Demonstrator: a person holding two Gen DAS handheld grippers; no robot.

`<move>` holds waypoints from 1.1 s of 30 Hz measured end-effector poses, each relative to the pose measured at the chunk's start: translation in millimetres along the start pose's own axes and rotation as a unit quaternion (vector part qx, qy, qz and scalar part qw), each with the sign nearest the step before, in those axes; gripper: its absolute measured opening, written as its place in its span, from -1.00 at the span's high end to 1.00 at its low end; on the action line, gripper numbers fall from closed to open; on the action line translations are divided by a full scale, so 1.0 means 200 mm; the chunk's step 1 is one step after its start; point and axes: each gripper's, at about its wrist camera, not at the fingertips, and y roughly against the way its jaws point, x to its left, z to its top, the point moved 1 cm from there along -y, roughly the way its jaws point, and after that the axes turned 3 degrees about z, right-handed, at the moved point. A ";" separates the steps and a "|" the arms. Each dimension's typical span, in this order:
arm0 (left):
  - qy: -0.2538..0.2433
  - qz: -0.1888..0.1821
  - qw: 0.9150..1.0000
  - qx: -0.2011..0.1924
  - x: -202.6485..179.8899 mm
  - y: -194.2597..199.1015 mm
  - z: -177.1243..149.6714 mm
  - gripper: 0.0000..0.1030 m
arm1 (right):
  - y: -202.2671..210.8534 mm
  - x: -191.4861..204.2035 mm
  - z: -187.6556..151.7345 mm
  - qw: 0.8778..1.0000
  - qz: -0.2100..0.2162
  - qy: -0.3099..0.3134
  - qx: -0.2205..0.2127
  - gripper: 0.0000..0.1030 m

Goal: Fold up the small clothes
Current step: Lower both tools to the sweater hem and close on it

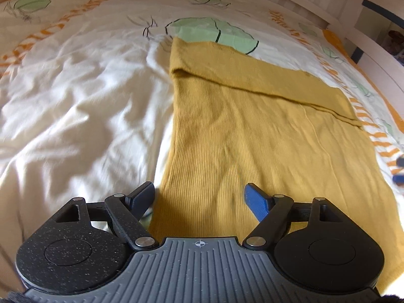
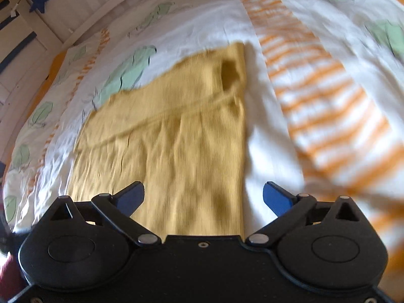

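A mustard-yellow ribbed garment [image 1: 252, 139] lies flat on the bedspread, and a strip along its far end is folded over. My left gripper [image 1: 199, 197] hovers low over its near left edge. It is open, with one blue pad over the white sheet, the other over the cloth, and nothing pinched. In the right wrist view the same garment [image 2: 176, 139] shows its right edge and a small tube-like opening at the far corner. My right gripper [image 2: 204, 194] stands wide open astride that edge, its pads not pressing on the cloth.
The bedspread [image 1: 75, 101] is white with green leaf prints and orange stripes [image 2: 328, 88], and it is wrinkled to the left of the garment. A white bed rail [image 1: 341, 5] runs along the far side. A blue star [image 2: 40, 0] hangs on the wall behind.
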 end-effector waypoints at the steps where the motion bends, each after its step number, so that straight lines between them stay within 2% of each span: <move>1: 0.003 -0.003 1.000 0.003 0.01 0.02 -0.02 -0.50 | 0.02 0.00 -0.04 1.000 0.001 -0.005 0.006 -0.99; 6: -0.004 -0.009 1.000 0.017 0.02 0.09 -0.09 -0.50 | 0.12 -0.02 -0.23 0.999 0.002 -0.030 0.025 -0.99; 12: -0.042 -0.004 0.999 0.033 0.00 0.15 -0.21 -0.50 | 0.21 0.04 -0.37 0.999 0.003 -0.013 0.041 -0.99; 18: -0.032 -0.019 0.998 0.050 0.04 0.21 -0.29 -0.50 | 0.25 0.10 -0.48 0.998 0.008 0.004 0.054 -0.99; 24: -0.013 -0.031 0.997 0.063 0.07 0.27 -0.32 -0.51 | 0.25 0.15 -0.53 0.998 0.000 0.028 0.063 -0.99; 33: -0.005 -0.048 0.997 0.061 0.09 0.24 -0.33 -0.50 | 0.21 0.15 -0.56 0.996 -0.001 0.041 0.081 -1.00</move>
